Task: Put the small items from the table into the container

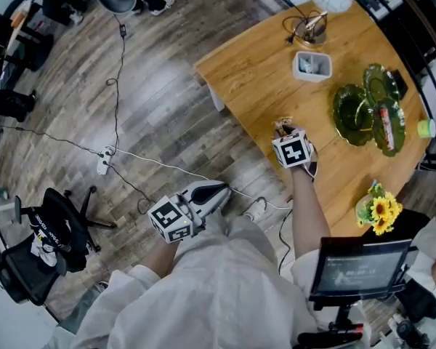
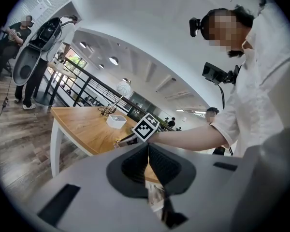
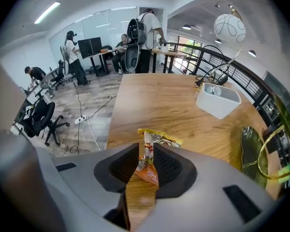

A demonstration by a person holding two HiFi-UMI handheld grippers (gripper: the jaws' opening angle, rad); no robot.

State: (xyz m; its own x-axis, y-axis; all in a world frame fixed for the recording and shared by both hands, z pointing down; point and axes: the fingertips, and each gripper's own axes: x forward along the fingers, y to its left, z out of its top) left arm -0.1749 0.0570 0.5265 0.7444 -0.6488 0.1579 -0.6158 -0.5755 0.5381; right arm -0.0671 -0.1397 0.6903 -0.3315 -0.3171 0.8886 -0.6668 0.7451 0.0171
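1. Status: we judge the task partly done. One snack packet [image 3: 159, 139] is being picked up and nothing is on its way to the container [image 1: 311, 76] yet.
2. The packet lies flat on the table [image 1: 254, 71], on our side of the container and well apart from it, near the table's edge.
3. Right gripper [image 3: 145, 149]: it points steeply down over the packet. The jaws are narrowed to a slim gap with the packet's middle standing in it, and the pads look to press on both of its sides. We read that as a grip, with the packet not yet lifted.
4. Left gripper [image 2: 148, 149]: the jaws are closed pad to pad with nothing between them. It is parked off the table, far from the container.
5. The container is a white open tub, upright. There is something pale inside it, but we can't tell what or how many.
6. Green glass dishes [image 1: 349, 122] sit to the right of the container in the head view. One carries a red wrapper [image 1: 386, 118].
7. Left to do, as we judge it: carry the packet to the container and drop it in. After that, likely the red wrapper and a small green thing [image 1: 424, 128] further right of the container.
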